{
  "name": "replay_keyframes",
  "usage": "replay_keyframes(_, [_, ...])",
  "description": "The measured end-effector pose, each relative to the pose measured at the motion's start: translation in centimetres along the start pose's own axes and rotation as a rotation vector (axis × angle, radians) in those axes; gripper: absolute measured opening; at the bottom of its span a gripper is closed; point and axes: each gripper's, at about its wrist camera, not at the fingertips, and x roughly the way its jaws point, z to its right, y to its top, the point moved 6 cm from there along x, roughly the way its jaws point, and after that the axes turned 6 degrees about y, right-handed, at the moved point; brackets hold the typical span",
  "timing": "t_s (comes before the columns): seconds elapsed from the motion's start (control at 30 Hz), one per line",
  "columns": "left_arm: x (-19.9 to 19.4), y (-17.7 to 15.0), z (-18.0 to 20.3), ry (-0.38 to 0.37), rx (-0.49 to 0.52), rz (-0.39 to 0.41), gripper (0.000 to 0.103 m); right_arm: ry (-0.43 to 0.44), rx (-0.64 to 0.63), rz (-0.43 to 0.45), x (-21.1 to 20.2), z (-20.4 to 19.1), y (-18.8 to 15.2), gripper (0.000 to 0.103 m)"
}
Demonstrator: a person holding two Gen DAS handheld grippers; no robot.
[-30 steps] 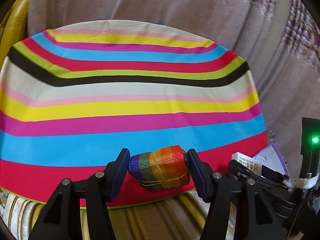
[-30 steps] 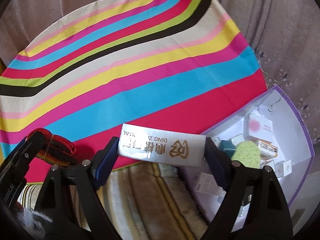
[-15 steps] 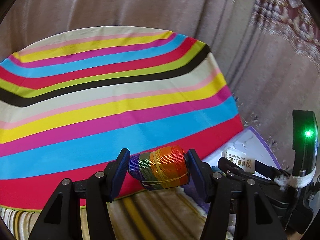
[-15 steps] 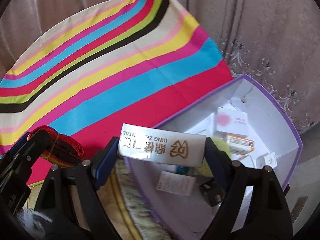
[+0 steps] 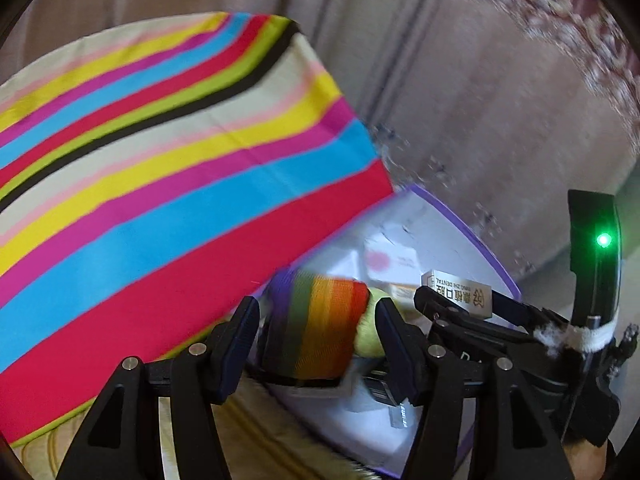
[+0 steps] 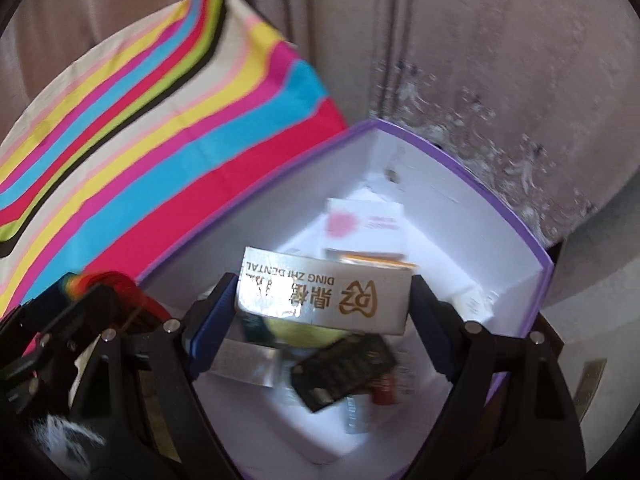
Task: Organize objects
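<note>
A rainbow-striped woven roll (image 5: 324, 332) shows blurred between the jaws of my left gripper (image 5: 316, 314). The jaws are opening and a gap shows between the left pad and the roll. It hangs over the near-left corner of a white box with a purple rim (image 5: 460, 232). My right gripper (image 6: 322, 300) is shut on a silver carton printed DING ZHI DENTAL (image 6: 340, 280), held by its ends above the middle of the same purple-rimmed box (image 6: 440, 208). The left gripper with the roll (image 6: 100, 280) shows at the lower left of the right wrist view.
Inside the box lie a pink-and-white carton (image 6: 364, 224), a yellow-green sponge (image 6: 296, 328), a black ridged item (image 6: 344, 368) and small white packets. A bright striped cloth (image 5: 160, 160) covers the surface to the left. Beige curtains (image 6: 480, 60) hang behind.
Both grippers have swung right, from over the striped cloth to above the purple-rimmed box. The left jaws have widened and the rainbow roll now sits loose and blurred between them.
</note>
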Motion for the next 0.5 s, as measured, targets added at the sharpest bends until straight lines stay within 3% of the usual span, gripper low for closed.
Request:
replay_keyframes(0.33, [0.4,-1.9,3.5,-0.074,0.071,-0.085,0.096,-0.049,0.062,-0.024,-0.5,5.1,-1.3,0.086])
replay_keyframes(0.37, [0.3,-2.0,3.7,-0.048,0.083,-0.094,0.103,-0.05,0.065,-0.024,-0.6,5.4,-1.4,0.086])
replay_keyframes(0.43, [0.1,-2.3,3.9,0.068,0.132,-0.104,0.103,-0.051,0.076,-0.024,-1.1,5.8,-1.7,0.086])
replay_keyframes(0.5, [0.0,-2.5,4.1,0.074,0.148,-0.107,0.103,-0.053,0.082,-0.024,-1.3,6.2,-1.9,0.086])
